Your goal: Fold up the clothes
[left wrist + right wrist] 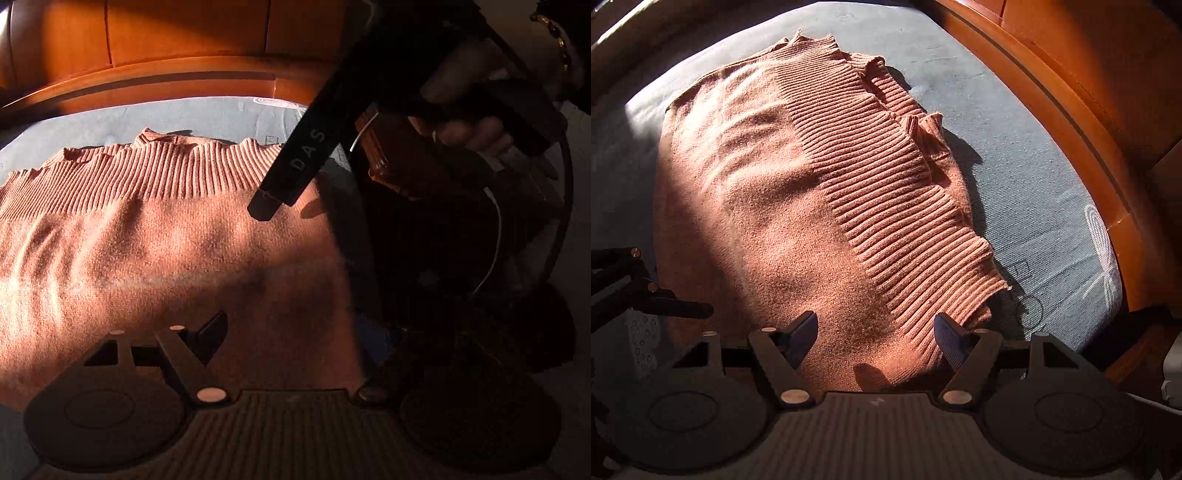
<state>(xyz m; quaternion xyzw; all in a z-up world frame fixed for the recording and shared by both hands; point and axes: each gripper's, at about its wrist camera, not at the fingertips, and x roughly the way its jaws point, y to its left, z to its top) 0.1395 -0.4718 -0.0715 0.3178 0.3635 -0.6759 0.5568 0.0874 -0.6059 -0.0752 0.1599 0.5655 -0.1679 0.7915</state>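
A salmon-pink knit sweater (768, 206) lies folded on a blue-grey bed sheet (1015, 166), its ribbed hem (886, 199) running along the far side. My right gripper (875, 330) is open just over the sweater's near end, with knit between its fingers but not pinched. In the left wrist view the sweater (147, 251) fills the middle. My left gripper (284, 332) hovers open above it; its right finger is lost in shadow. One right gripper finger (291, 166), held by a hand (472, 136), rests near the ribbed hem (129, 177).
A curved orange wooden bed frame (1071, 110) borders the sheet on the far side, and the same wooden frame (166, 44) fills the back of the left wrist view. The left gripper's finger (683, 309) reaches in at the left edge. Bare sheet (203, 118) shows beyond the hem.
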